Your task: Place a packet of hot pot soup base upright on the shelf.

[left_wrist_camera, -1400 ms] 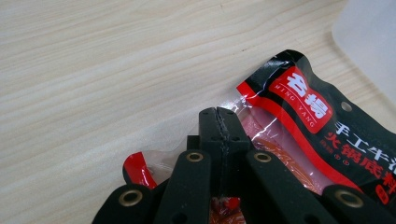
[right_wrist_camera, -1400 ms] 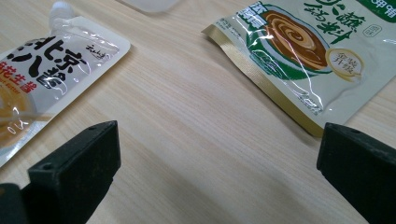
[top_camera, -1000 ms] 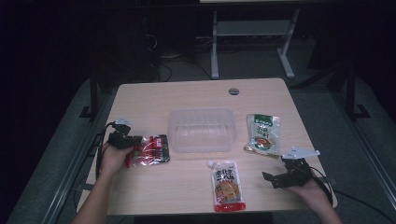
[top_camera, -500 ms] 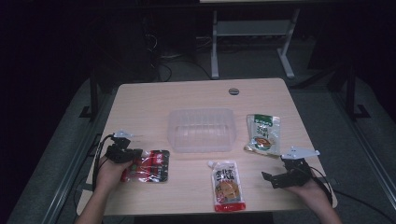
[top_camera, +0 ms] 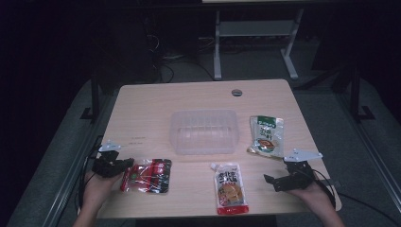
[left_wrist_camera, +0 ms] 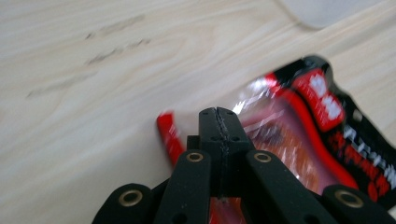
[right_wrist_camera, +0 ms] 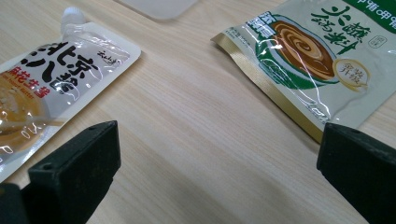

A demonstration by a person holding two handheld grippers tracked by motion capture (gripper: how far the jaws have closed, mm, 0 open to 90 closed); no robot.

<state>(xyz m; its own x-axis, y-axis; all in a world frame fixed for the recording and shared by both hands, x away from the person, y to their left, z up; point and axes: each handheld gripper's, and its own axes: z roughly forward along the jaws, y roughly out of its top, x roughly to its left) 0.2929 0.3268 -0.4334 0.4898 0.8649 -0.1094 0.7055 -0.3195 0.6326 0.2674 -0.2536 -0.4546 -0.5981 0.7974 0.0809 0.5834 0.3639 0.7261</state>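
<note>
With the left gripper (left_wrist_camera: pixel 218 112) clamped shut on the edge of the glossy red-and-black foil sachet (top_camera: pixel 147 175), keep the pinch firm and lift slowly so it does not slip, while the right gripper (top_camera: pixel 278 182) rests with jaws wide apart.

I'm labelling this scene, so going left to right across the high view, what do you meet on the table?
Left gripper → red pouch → clear tub → white pouch → green pouch → right gripper.

Dark room, grey floor (top_camera: pixel 326 123), wooden table (top_camera: pixel 189 97)
</note>
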